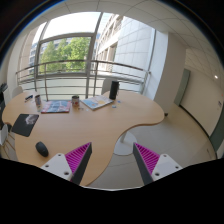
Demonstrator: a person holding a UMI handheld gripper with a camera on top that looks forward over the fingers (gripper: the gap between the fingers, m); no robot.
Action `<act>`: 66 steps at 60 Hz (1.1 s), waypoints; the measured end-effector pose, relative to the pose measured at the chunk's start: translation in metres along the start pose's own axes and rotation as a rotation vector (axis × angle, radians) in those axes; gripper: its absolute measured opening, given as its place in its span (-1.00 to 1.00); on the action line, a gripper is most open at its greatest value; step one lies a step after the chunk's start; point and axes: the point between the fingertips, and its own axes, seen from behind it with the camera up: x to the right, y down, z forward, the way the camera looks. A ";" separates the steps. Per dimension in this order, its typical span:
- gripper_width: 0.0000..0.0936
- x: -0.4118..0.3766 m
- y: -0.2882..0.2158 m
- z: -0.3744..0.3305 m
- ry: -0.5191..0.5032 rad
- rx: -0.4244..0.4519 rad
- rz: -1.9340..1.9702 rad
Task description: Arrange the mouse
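A black mouse (41,148) lies on the light wooden table (95,125), near its front left edge, to the left of my left finger. My gripper (112,160) is open and empty, held above the table's front edge with nothing between the fingers. The pink pads show on both fingers (78,157). A dark mouse mat (25,124) lies further back on the left side of the table.
Further back on the table are a blue book (56,105), a small cup (75,100), an open notebook (97,102) and a dark upright object (114,90). Large windows stand behind. Grey floor (175,135) lies to the right.
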 end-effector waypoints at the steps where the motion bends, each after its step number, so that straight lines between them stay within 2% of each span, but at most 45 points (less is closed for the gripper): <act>1: 0.80 0.001 0.001 0.000 0.004 -0.002 -0.002; 9: 0.80 0.002 0.024 -0.010 0.047 -0.025 -0.003; 20: 0.80 -0.057 0.091 -0.038 0.060 -0.081 0.018; 25: 0.80 -0.099 0.127 -0.043 0.026 -0.123 0.015; 34: 0.81 -0.196 0.167 -0.027 -0.096 -0.172 -0.003; 50: 0.81 -0.322 0.161 0.055 -0.228 -0.159 -0.081; 66: 0.80 -0.373 0.133 0.122 -0.287 -0.151 -0.102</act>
